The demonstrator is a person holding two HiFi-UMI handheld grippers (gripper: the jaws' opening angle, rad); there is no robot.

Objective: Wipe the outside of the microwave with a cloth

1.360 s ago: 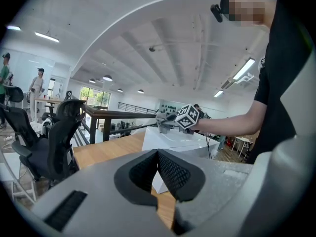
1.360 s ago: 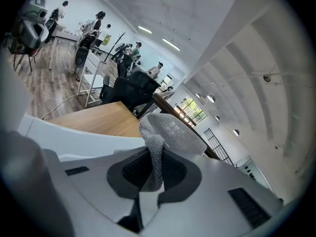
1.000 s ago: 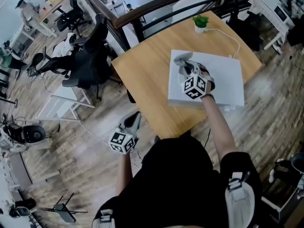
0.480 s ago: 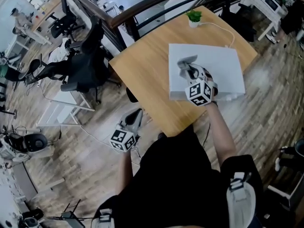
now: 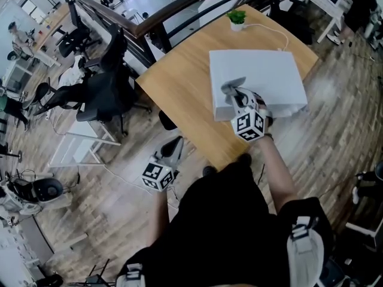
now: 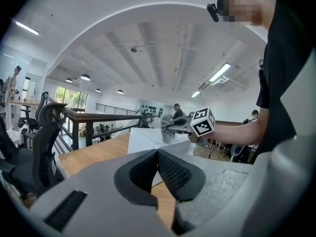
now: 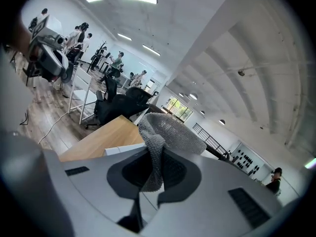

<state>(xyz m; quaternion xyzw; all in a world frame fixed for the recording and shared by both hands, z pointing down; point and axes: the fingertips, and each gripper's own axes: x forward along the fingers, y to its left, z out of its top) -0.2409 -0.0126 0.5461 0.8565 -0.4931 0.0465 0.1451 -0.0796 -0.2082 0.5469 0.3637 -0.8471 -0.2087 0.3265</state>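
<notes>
Wiping step in hand, by my reading. Right gripper (image 5: 236,98) is clamped on a grey cloth (image 5: 230,88), a fold pinched between its jaws. The cloth appears to rest on the top panel of the white microwave (image 5: 269,70), toward its near-left corner. The microwave sits on a wooden counter (image 5: 179,76). Left gripper (image 5: 172,151) hangs off the counter's edge over the floor, jaws together, nothing between them. Next move likely calls for dragging the cloth across the unwiped top with even downward pressure, then the sides.

One microwave (image 5: 266,70), one cloth (image 5: 233,84), one table (image 5: 179,79), one plant (image 5: 237,17), two claws (image 5: 175,143) (image 5: 234,96).
</notes>
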